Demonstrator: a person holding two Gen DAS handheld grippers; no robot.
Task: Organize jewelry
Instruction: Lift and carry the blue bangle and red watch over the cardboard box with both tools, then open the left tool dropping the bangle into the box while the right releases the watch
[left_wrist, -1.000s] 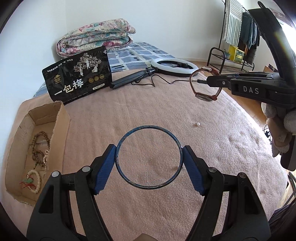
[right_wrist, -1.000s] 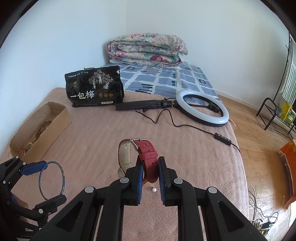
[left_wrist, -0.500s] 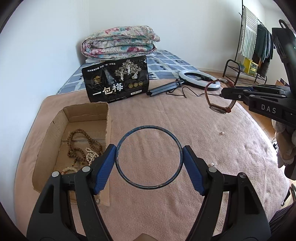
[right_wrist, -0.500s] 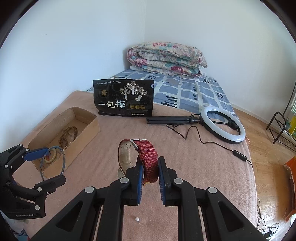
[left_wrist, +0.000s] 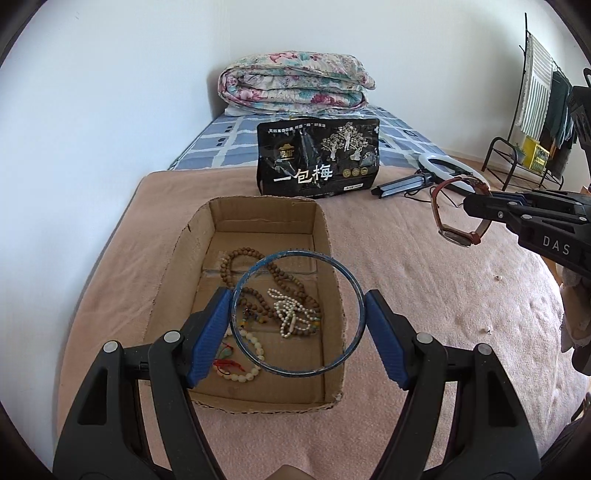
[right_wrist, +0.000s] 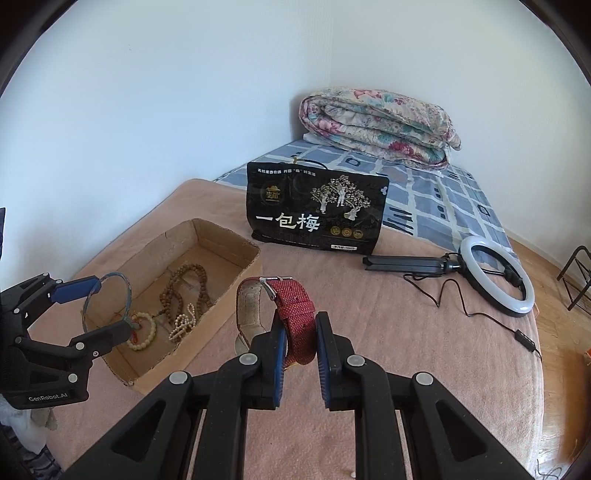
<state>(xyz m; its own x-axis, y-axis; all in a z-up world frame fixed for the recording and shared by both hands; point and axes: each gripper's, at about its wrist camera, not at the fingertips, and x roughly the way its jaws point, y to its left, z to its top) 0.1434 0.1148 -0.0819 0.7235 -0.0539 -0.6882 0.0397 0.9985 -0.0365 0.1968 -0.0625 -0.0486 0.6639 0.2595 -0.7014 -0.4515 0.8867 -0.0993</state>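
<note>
**Bangle over the box, watch held beside it**

The blue bangle (left_wrist: 297, 313) is pinched across its width between the blue pads of the left tongs (left_wrist: 297, 325), its rim touching a pad on each side. The ring stands roughly face-on to the left wrist camera, above the near end of the cardboard box (left_wrist: 325, 236). Through it show the brown bead necklace (left_wrist: 255, 280), a white bead strand (left_wrist: 290, 314) and a pale bead bracelet (left_wrist: 248, 354) on the box floor.

The red watch (right_wrist: 295, 314) is clamped by its woven strap in the right tongs (right_wrist: 298, 343). Its loop stands on edge, buckle (right_wrist: 271, 286) uppermost, and the strap arches up and away from the tongs. In the left wrist view it hangs in the air to the right of the box, case (left_wrist: 456, 236) lowest.

The box sits near the left edge of the bed's pink blanket (left_wrist: 406, 295). Behind it stands a black snack bag (left_wrist: 317, 162); a ring light (right_wrist: 496, 280) lies toward the right edge, and a folded quilt (left_wrist: 295, 83) at the far end.
</note>
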